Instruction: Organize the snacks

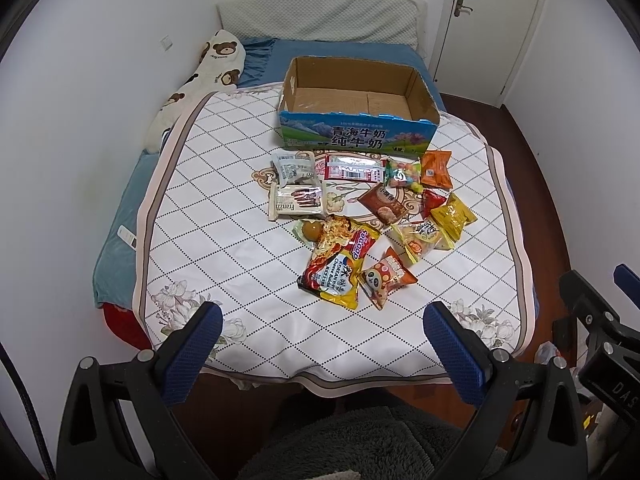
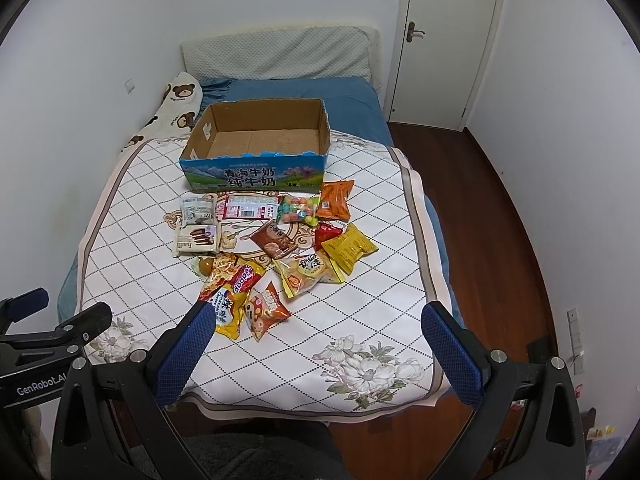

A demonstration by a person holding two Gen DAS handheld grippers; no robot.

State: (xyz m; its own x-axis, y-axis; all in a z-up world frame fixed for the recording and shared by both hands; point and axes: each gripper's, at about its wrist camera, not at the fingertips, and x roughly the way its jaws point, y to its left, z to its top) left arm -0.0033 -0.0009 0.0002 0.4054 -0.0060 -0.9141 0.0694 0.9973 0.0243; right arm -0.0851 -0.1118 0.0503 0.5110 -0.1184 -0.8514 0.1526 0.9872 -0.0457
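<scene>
Several snack packets lie scattered on a quilted white mat [image 1: 208, 240] on a bed. They include a yellow-red noodle pack [image 1: 340, 264] [image 2: 234, 292], a Franzzi wafer pack [image 1: 296, 202] [image 2: 198, 240] and an orange bag [image 1: 437, 168] [image 2: 335, 199]. An empty open cardboard box [image 1: 356, 130] [image 2: 256, 172] stands just beyond them. My left gripper [image 1: 324, 316] is open and empty above the mat's near edge. My right gripper [image 2: 318, 316] is open and empty, to the right of the left one.
A bear-print pillow [image 1: 220, 60] lies along the left wall. A grey headboard cushion [image 2: 280, 54] stands at the far end. A white door [image 2: 448, 40] and wooden floor [image 2: 500, 220] lie to the right of the bed.
</scene>
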